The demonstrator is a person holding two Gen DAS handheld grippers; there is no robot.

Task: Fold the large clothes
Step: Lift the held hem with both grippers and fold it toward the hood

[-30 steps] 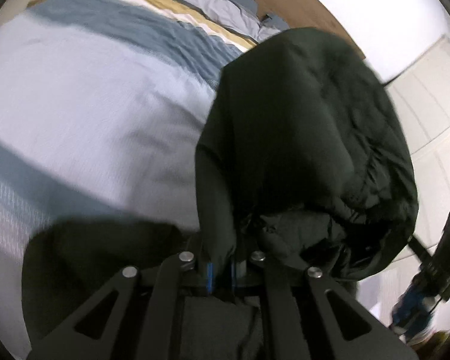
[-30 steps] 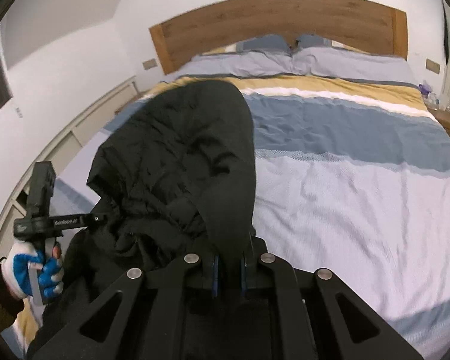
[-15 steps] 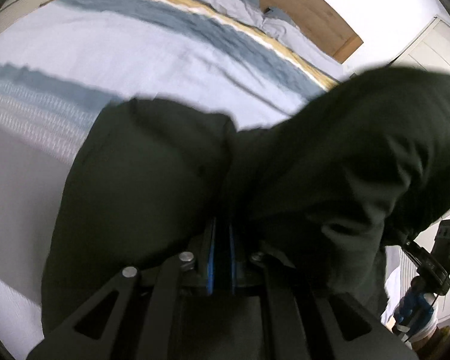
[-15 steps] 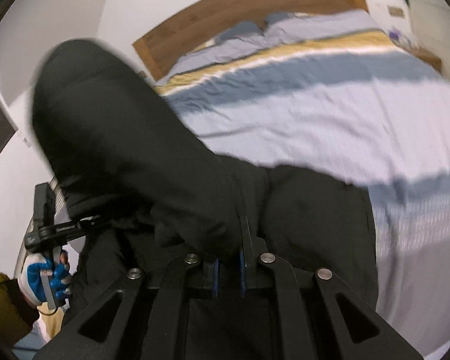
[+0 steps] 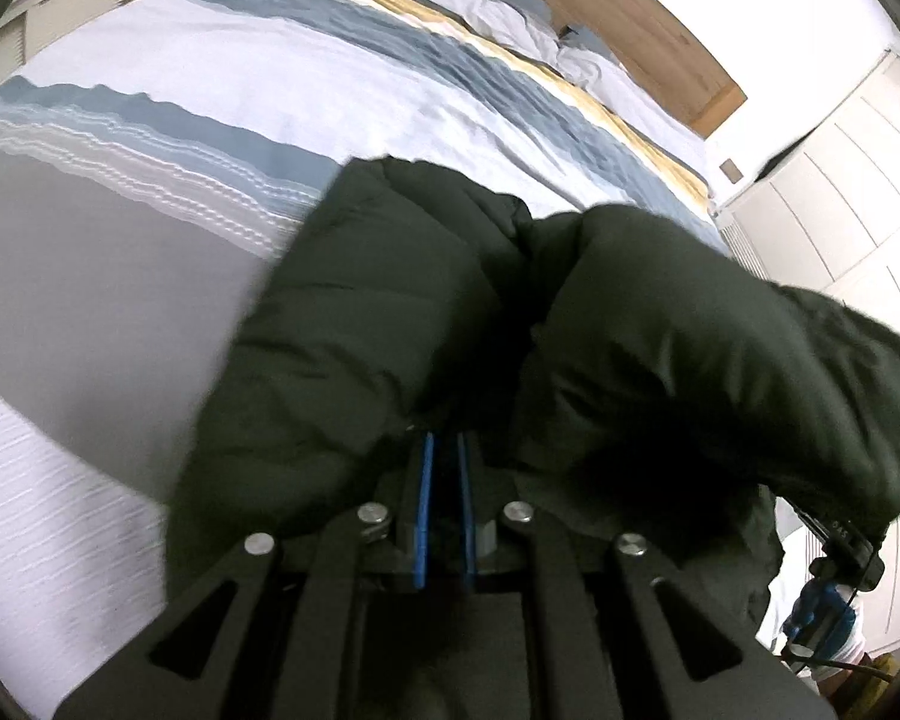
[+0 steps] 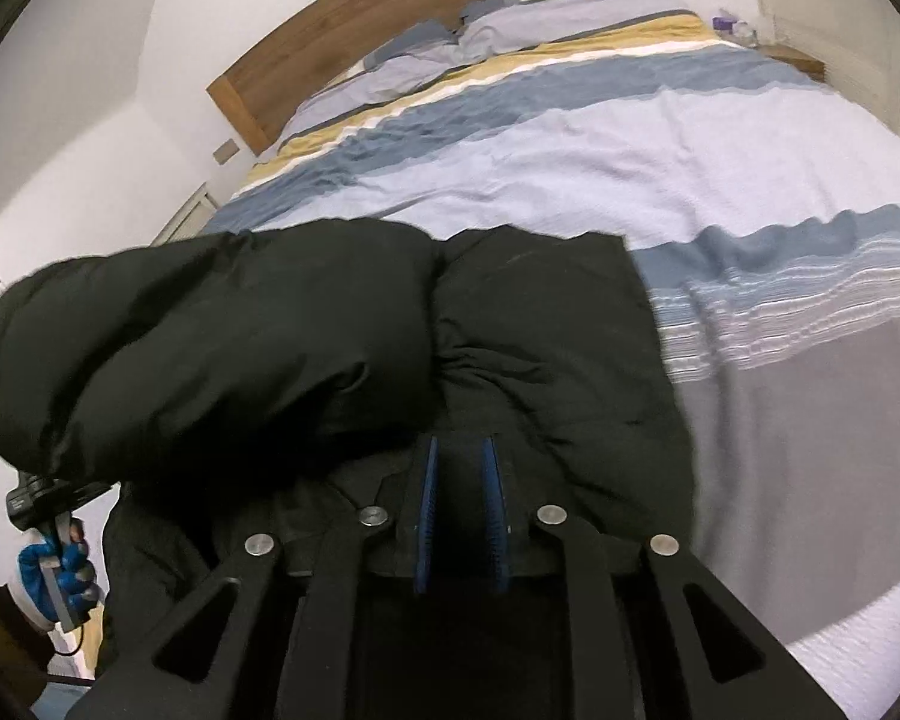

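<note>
A black padded jacket (image 5: 360, 324) lies in a bulky heap on the striped bed cover (image 5: 210, 78), near the foot of the bed. My left gripper (image 5: 444, 438) is shut on a fold of the jacket at its near edge, with dark cloth pinched between the blue pads (image 5: 424, 504). In the right wrist view the jacket (image 6: 240, 330) bulges up to the left. The jaws of my right gripper (image 6: 459, 444) are opening. Its blue pads (image 6: 493, 504) stand apart with jacket cloth loose between them.
The bed cover (image 6: 630, 150) stretches away to the pillows (image 6: 510, 30) and a wooden headboard (image 6: 390, 18). White wardrobe doors (image 5: 840, 180) stand to one side, and a small bedside table (image 6: 792, 57) is at the far corner. A gloved hand (image 6: 54, 570) holds the other gripper's handle.
The jacket came down from hanging in the air and now rests on the bed. Both grippers moved forward and lower with it. The right pads have parted; the left stay pinched.
</note>
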